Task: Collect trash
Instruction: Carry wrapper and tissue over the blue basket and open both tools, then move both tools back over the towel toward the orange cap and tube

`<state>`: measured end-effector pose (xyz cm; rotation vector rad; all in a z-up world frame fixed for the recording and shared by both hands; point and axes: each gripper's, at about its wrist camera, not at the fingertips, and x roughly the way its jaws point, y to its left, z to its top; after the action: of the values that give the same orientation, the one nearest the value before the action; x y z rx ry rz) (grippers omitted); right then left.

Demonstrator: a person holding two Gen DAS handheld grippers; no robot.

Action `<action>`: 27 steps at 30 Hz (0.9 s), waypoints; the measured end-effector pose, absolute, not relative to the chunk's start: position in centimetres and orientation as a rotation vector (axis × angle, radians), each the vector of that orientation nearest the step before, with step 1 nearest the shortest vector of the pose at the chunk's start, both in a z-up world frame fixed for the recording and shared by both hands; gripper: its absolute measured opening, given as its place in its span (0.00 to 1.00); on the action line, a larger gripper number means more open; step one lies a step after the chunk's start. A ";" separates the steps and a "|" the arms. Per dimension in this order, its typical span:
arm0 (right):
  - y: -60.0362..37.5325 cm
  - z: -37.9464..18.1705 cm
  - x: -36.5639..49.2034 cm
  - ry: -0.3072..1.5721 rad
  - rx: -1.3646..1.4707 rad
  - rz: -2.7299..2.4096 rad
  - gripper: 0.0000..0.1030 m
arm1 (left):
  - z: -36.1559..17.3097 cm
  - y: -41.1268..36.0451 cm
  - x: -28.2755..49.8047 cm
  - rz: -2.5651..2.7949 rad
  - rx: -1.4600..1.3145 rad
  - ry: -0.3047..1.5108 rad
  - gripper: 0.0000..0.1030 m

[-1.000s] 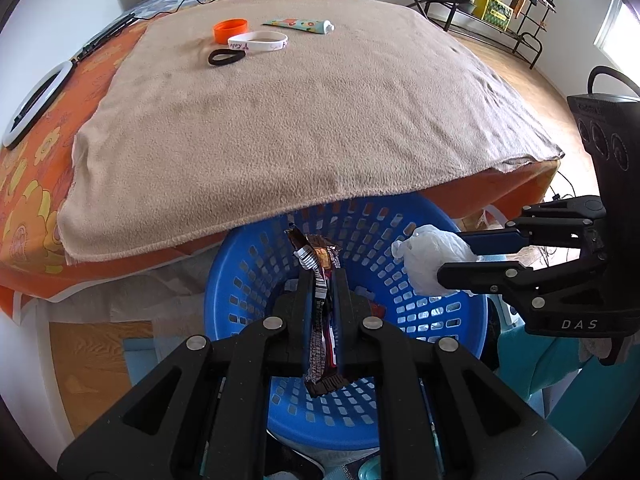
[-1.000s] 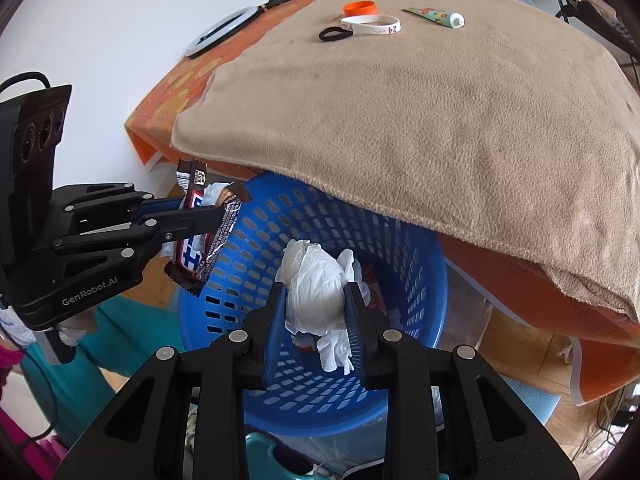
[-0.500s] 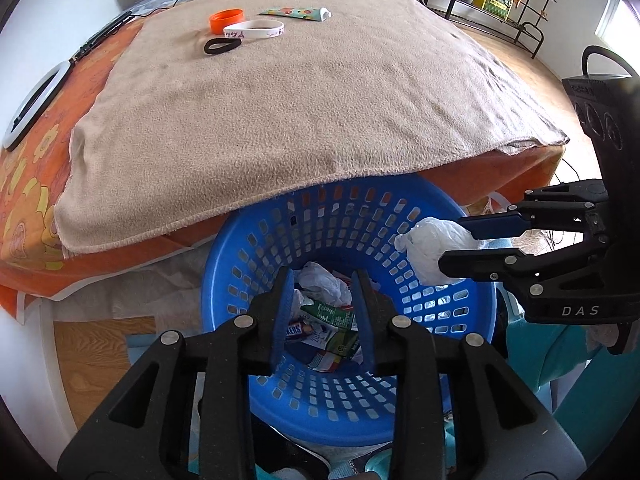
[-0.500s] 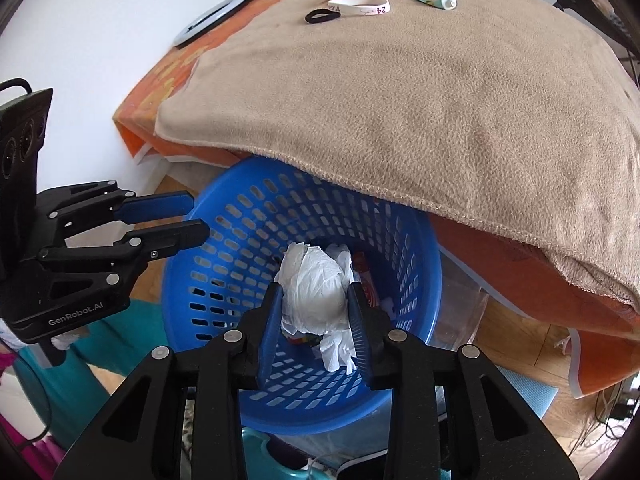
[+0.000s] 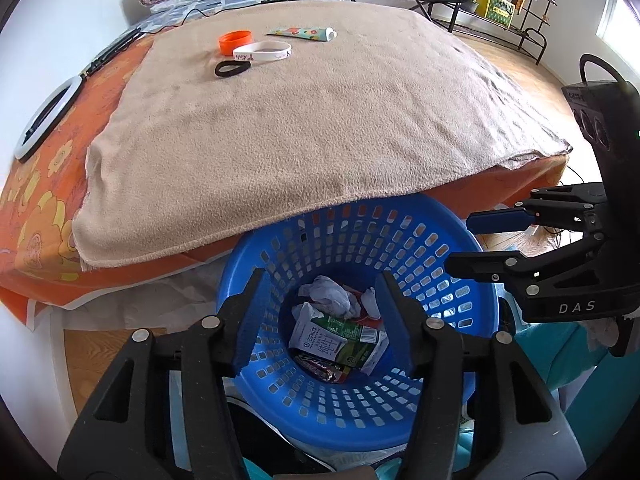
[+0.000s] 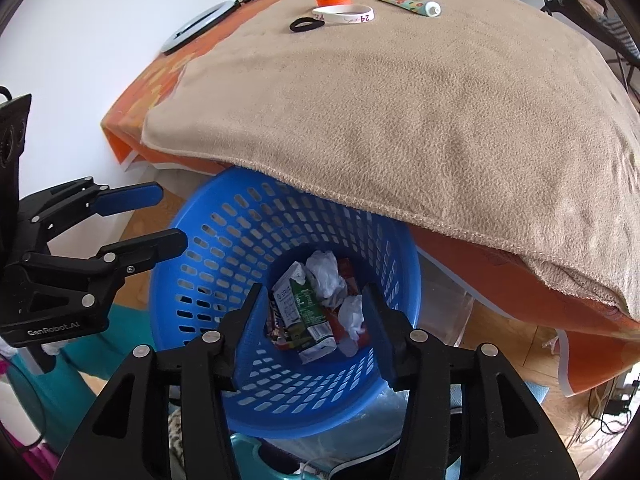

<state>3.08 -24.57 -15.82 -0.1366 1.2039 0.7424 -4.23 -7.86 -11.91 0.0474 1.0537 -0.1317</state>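
A blue perforated basket (image 5: 440, 248) (image 6: 192, 248) stands on the floor under the front edge of the bed. In it lie a green and white carton (image 5: 340, 338) (image 6: 306, 312), a dark candy wrapper (image 5: 320, 368) and crumpled white tissues (image 5: 332, 296) (image 6: 326, 276). My left gripper (image 5: 320, 316) hangs open and empty over the basket; it also shows in the right wrist view (image 6: 168, 216). My right gripper (image 6: 312, 320) is open and empty over the basket too; it also shows in the left wrist view (image 5: 460, 240).
A tan blanket (image 5: 304, 128) covers the bed. At its far end lie an orange lid (image 5: 235, 40), a white wristband (image 5: 262, 50), a black hair tie (image 5: 232, 68) and a small tube (image 5: 304, 33). A ring light (image 5: 44, 120) lies at the left. Wooden floor lies to the right.
My left gripper opened and the candy wrapper fell into the basket. Then my right gripper opened and the white tissue dropped in. Both grippers now hang empty.
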 end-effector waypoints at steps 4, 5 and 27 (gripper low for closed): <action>-24.9 -15.3 3.3 1.183 -0.113 0.727 0.54 | -11.0 -8.2 -4.4 -0.124 0.072 1.010 0.67; -25.0 -15.1 3.3 1.175 -0.110 0.725 0.54 | -10.8 -8.3 -4.5 -0.121 0.079 0.997 0.68; -25.8 -9.0 6.1 0.980 -0.060 0.631 0.65 | -0.7 -2.9 -2.4 0.051 0.012 0.718 0.78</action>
<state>6.06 -25.83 -8.97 -0.0598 0.9795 0.6306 -2.35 -2.90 -0.66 0.0121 0.7182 0.0514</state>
